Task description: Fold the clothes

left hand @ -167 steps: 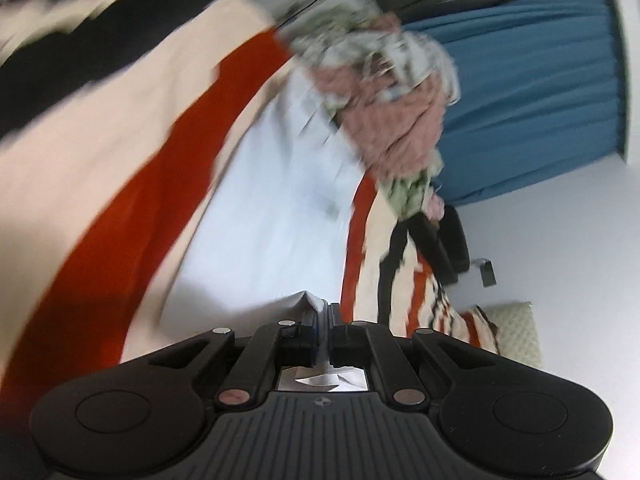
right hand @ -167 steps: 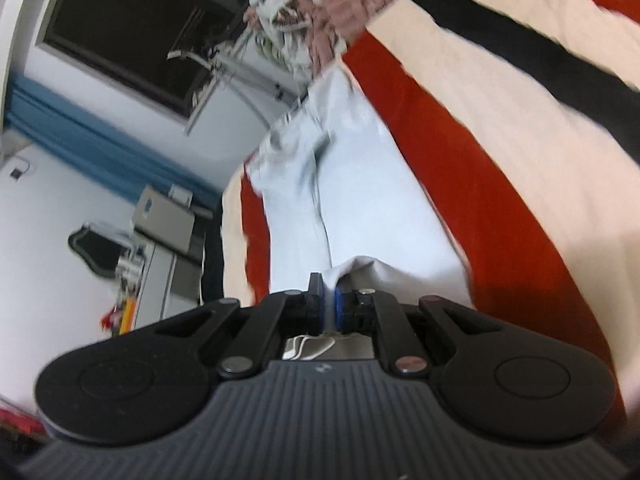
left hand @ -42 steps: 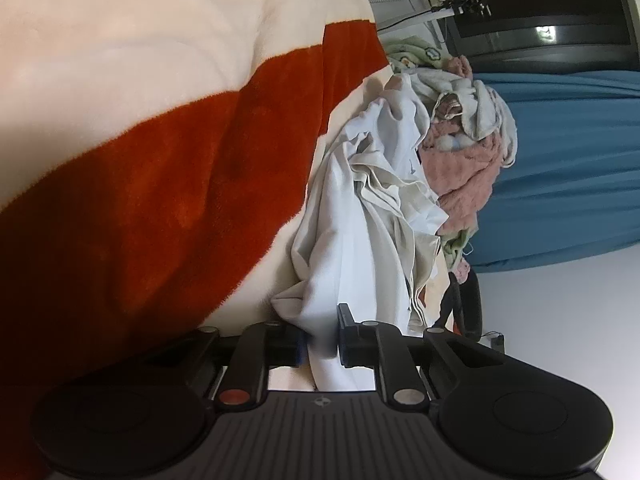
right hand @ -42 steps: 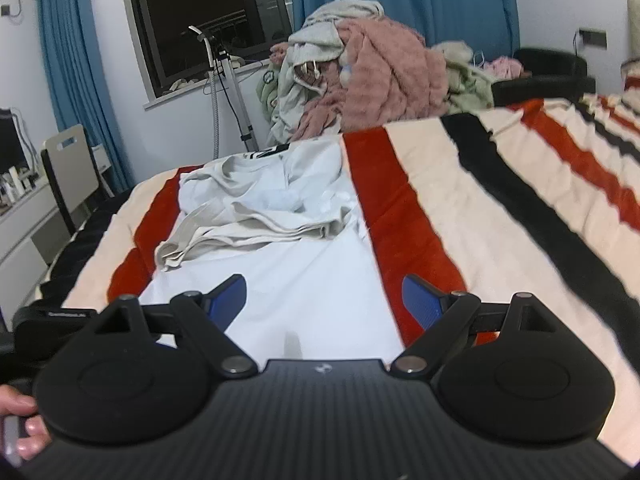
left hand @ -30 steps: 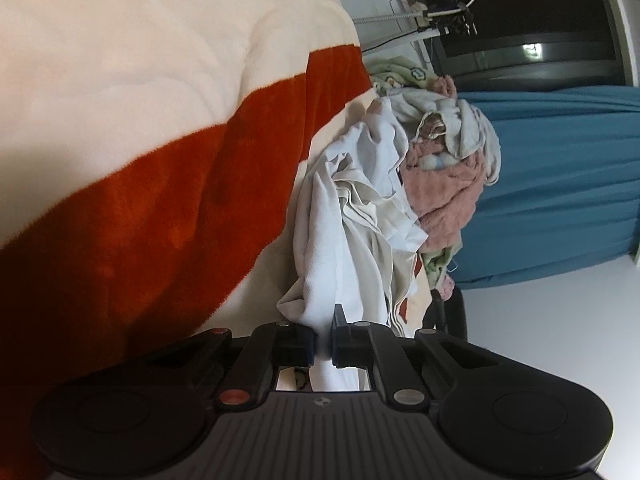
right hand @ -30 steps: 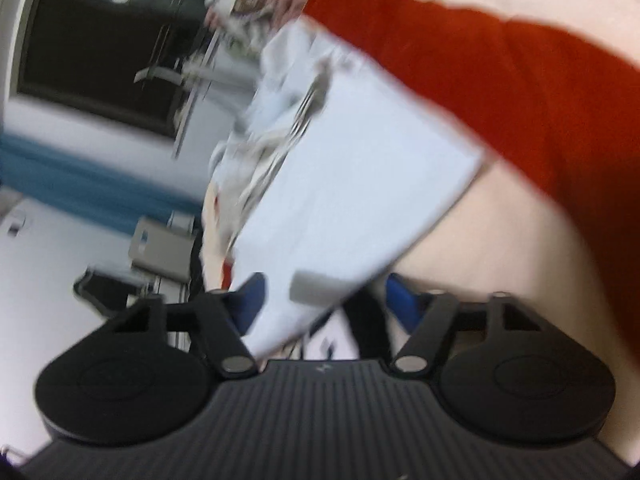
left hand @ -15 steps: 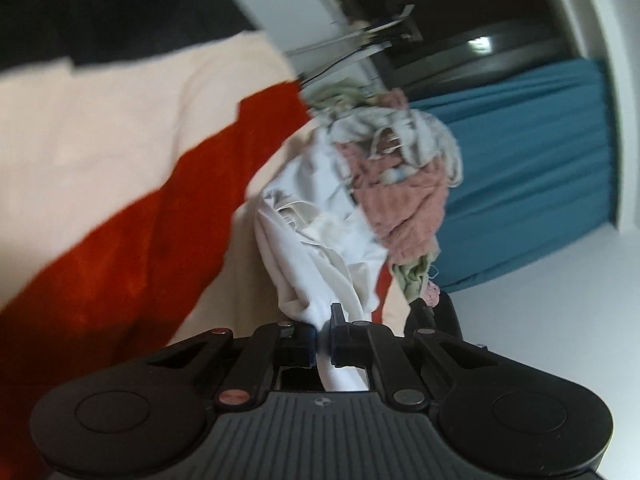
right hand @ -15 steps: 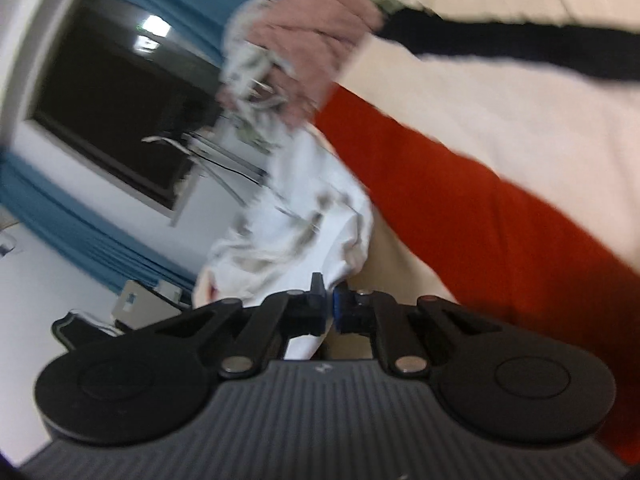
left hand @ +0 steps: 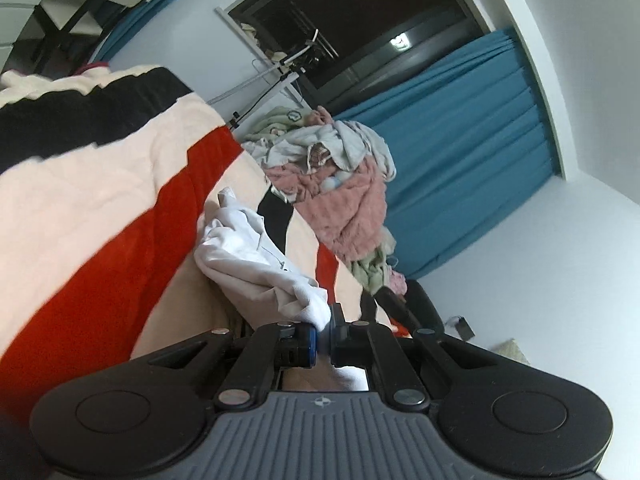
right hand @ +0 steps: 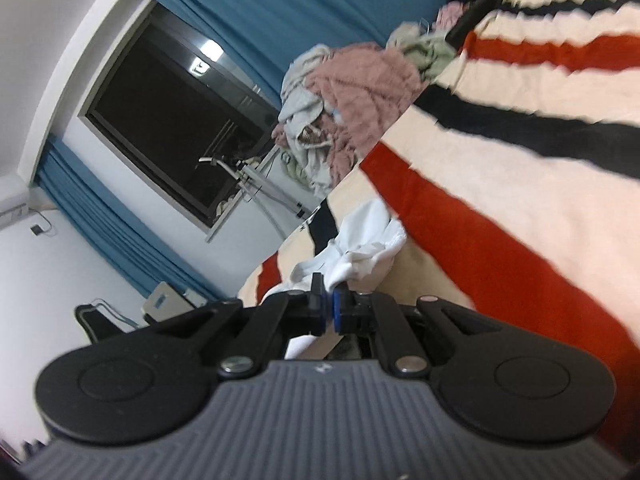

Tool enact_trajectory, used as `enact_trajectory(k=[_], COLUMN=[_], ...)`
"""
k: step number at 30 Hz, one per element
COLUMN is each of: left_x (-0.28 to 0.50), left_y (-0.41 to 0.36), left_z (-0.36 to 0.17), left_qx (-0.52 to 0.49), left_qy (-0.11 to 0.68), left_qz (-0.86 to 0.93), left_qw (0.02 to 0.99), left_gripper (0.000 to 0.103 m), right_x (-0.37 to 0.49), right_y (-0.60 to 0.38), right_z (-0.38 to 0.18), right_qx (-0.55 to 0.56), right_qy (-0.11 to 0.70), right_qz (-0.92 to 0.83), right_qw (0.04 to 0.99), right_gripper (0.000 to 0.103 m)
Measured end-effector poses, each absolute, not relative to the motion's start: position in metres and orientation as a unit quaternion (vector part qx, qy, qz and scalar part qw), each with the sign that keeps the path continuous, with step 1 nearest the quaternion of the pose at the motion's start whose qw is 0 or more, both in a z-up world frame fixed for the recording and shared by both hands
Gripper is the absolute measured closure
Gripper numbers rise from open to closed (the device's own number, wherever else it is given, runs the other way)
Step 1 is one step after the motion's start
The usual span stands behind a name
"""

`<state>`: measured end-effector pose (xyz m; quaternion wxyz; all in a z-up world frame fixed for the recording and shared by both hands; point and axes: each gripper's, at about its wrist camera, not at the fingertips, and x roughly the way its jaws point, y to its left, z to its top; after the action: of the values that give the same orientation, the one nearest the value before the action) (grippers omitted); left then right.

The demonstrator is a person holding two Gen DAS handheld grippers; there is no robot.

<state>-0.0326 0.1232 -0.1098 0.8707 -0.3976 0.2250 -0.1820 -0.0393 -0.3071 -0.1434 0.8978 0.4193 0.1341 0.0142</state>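
The left gripper (left hand: 323, 334) has its jaws pinched together on a bunched edge of a crumpled white cotton garment (left hand: 256, 256), the cloth squeezed between the blue-padded fingers (left hand: 307, 340). The right gripper (right hand: 327, 311) is likewise clamped onto another part of the same white garment (right hand: 360, 248), a fold of fabric caught in the narrow gap between its jaws. The garment lies rumpled in a heap between the two tools on a fleece blanket striped in cream, red and black (left hand: 100, 220), which covers the bed. Beyond it, at the far end of the blanket, sits a tall pile of unfolded laundry topped by a fuzzy pink throw (left hand: 352, 208). Behind the pile hang blue curtains (left hand: 460, 152) beside a dark window (right hand: 172, 128) set in a white wall.
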Motion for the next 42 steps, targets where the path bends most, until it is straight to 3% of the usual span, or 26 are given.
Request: enact_trajectory(k=[5, 9, 17, 22, 29, 37, 39, 40, 41, 42], left_x=[-0.082, -0.067, 0.095, 0.186, 0.222, 0.263, 0.27, 0.271, 0.271, 0.27], left_y=[0.126, 0.121, 0.09, 0.068, 0.062, 0.055, 0.054, 0.052, 0.05, 0.047], left_z=[-0.114, -0.102, -0.056, -0.073, -0.103, -0.136, -0.139, -0.14, -0.138, -0.137], left_qx=[-0.413, -0.409, -0.39, -0.358, -0.323, -0.282, -0.27, -0.263, -0.252, -0.24], left_qy=[0.236, 0.255, 0.337, 0.344, 0.321, 0.297, 0.319, 0.326, 0.325, 0.323], left_qz=[-0.189, -0.171, -0.118, -0.071, -0.101, -0.133, -0.129, -0.13, -0.134, -0.138], left_qw=[0.859, 0.859, 0.849, 0.865, 0.884, 0.902, 0.899, 0.899, 0.902, 0.905], left_gripper=[0.097, 0.097, 0.096, 0.096, 0.096, 0.095, 0.091, 0.078, 0.051, 0.037], right_x=[-0.097, -0.092, 0.056, 0.164, 0.225, 0.25, 0.254, 0.256, 0.258, 0.259], right_y=[-0.304, -0.302, -0.319, -0.327, -0.339, -0.34, -0.34, -0.341, -0.341, -0.34], right_z=[-0.14, -0.132, -0.101, -0.115, -0.182, -0.191, -0.192, -0.193, -0.193, -0.193], right_qx=[0.406, 0.385, 0.41, 0.412, 0.403, 0.386, 0.384, 0.383, 0.382, 0.383], right_qy=[0.128, 0.119, 0.177, 0.224, 0.238, 0.24, 0.245, 0.247, 0.249, 0.248], right_qz=[-0.001, -0.002, -0.003, -0.026, -0.007, 0.008, 0.027, 0.036, 0.046, 0.059], right_qw=[0.905, 0.915, 0.895, 0.883, 0.884, 0.891, 0.89, 0.889, 0.889, 0.888], right_gripper=[0.096, 0.096, 0.096, 0.096, 0.096, 0.093, 0.087, 0.067, 0.051, 0.017])
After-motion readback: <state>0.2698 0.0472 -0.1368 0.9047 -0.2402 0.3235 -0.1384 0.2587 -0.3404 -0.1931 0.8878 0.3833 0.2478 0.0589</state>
